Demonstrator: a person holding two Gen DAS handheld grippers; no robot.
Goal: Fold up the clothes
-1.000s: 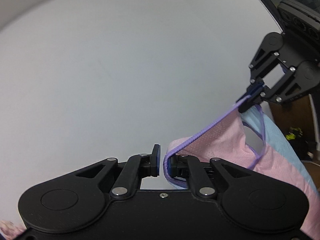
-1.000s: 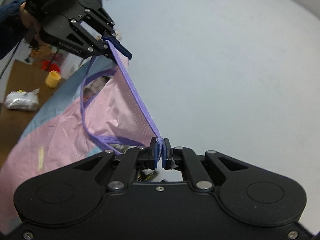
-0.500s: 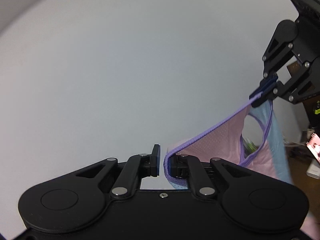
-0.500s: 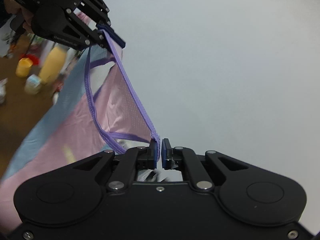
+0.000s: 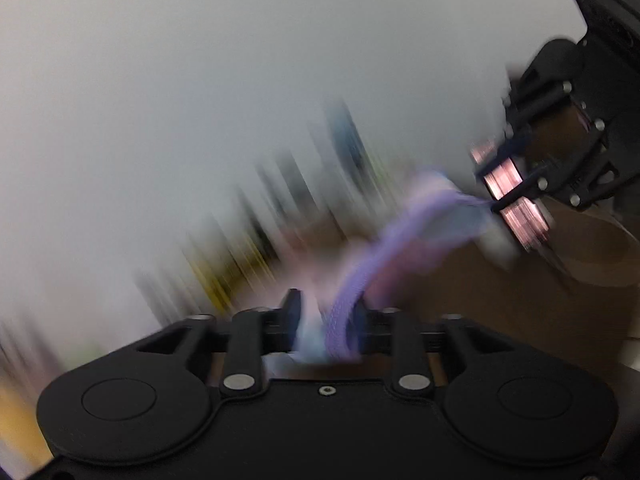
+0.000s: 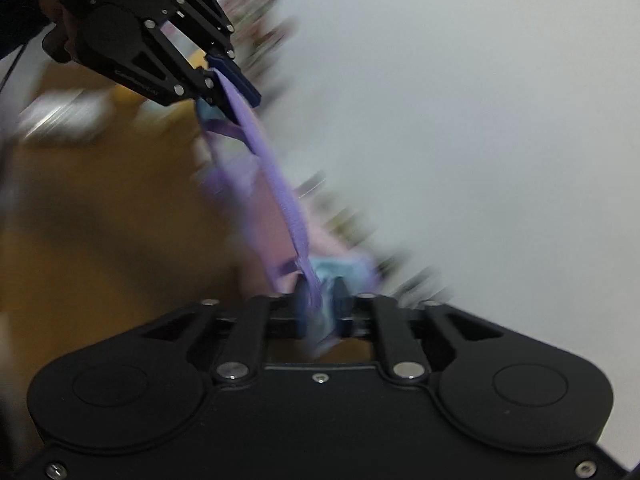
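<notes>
A pink and light blue garment with purple trim [image 5: 404,236] hangs in the air between my two grippers; both views are blurred by fast motion. My left gripper [image 5: 326,320] is shut on one end of the purple trimmed edge. My right gripper [image 6: 320,304] is shut on the other end, with the purple trim [image 6: 276,184] stretched taut up to the left gripper [image 6: 224,80] at upper left of the right wrist view. The right gripper also shows in the left wrist view [image 5: 504,188]. The rest of the cloth is bunched and blurred below the trim.
A plain white wall [image 5: 200,80] fills most of both views. A brown wooden table surface [image 6: 100,220] lies below to the left, with blurred small items along its far edge [image 6: 64,116]. A brown round-edged surface [image 5: 592,248] shows at right.
Both grippers have swung sharply downward with the garment, so the table and clutter come into view. The garment has bunched up and the two grippers stay shut on the trim.
</notes>
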